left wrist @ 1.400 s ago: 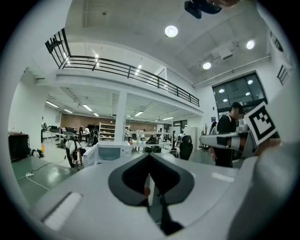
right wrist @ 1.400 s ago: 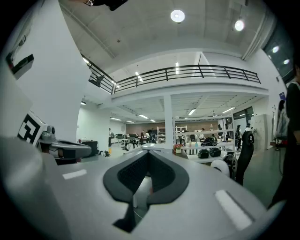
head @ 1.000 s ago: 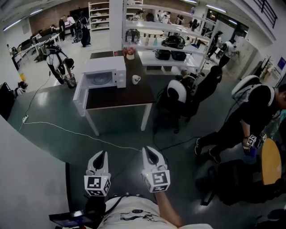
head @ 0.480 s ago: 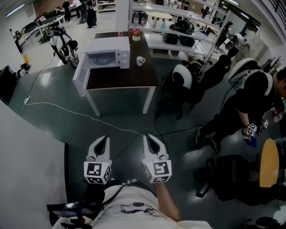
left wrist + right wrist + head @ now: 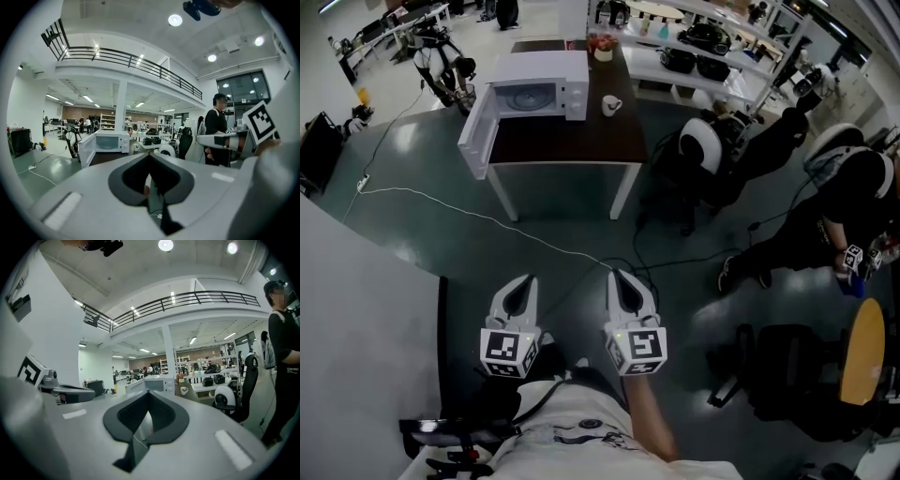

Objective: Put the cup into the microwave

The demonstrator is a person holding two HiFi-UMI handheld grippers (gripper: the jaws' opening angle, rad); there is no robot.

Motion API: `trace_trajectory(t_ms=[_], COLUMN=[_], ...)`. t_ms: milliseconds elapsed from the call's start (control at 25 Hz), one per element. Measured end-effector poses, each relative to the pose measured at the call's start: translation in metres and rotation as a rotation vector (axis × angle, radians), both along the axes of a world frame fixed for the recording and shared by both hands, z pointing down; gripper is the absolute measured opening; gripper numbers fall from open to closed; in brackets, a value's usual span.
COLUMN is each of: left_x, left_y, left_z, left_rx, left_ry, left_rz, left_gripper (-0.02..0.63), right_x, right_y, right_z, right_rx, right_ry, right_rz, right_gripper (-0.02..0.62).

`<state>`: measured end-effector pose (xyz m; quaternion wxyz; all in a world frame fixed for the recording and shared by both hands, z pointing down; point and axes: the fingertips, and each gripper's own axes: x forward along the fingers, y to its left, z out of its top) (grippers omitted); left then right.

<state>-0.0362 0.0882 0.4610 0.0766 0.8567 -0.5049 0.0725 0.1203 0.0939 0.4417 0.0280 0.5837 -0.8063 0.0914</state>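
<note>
A white cup [image 5: 610, 105] stands on the dark brown table [image 5: 567, 141], just right of the white microwave [image 5: 539, 86], whose door [image 5: 476, 131] hangs open to the left. Both are far ahead across the floor. My left gripper [image 5: 525, 283] and right gripper [image 5: 622, 277] are held side by side low in the head view, both shut and empty, pointing toward the table. In the right gripper view the cup [image 5: 183, 390] and the microwave [image 5: 157, 383] show small beyond the closed jaws. The left gripper view shows the microwave [image 5: 107, 143] with its door open.
A white cable [image 5: 469, 216] runs across the green floor between me and the table. An office chair [image 5: 703, 150] stands right of the table, and a person in black [image 5: 844, 216] bends further right. Another black chair [image 5: 778, 375] and an orange tabletop [image 5: 862, 352] are near my right. Shelves [image 5: 703, 42] stand behind.
The table, microwave and cup have drawn nearer and slid up in the head view. Both grippers have sunk a little and stay shut.
</note>
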Motion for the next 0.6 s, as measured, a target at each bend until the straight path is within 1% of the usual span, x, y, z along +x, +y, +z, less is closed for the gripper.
trace_trajectory(t_ms=[200, 400, 600], left_x=[-0.011, -0.023, -0.032], left_y=[-0.039, -0.081, -0.104], left_z=[0.000, -0.010, -0.010], left_rx=[0.007, 0.017, -0.014], left_ry=[0.007, 0.029, 0.071], left_rz=[0.022, 0.056, 0.087], left_gripper=[-0.002, -0.002, -0.002], right_x=[-0.019, -0.039, -0.057], right_y=[-0.032, -0.070, -0.095], right_z=[-0.002, -0.014, -0.017], right_rx=[0.006, 0.024, 0.019], right_ry=[0.028, 0.042, 0.054], right_rz=[-0.003, 0.006, 0.005], right_gripper=[0.002, 0.002, 0.002])
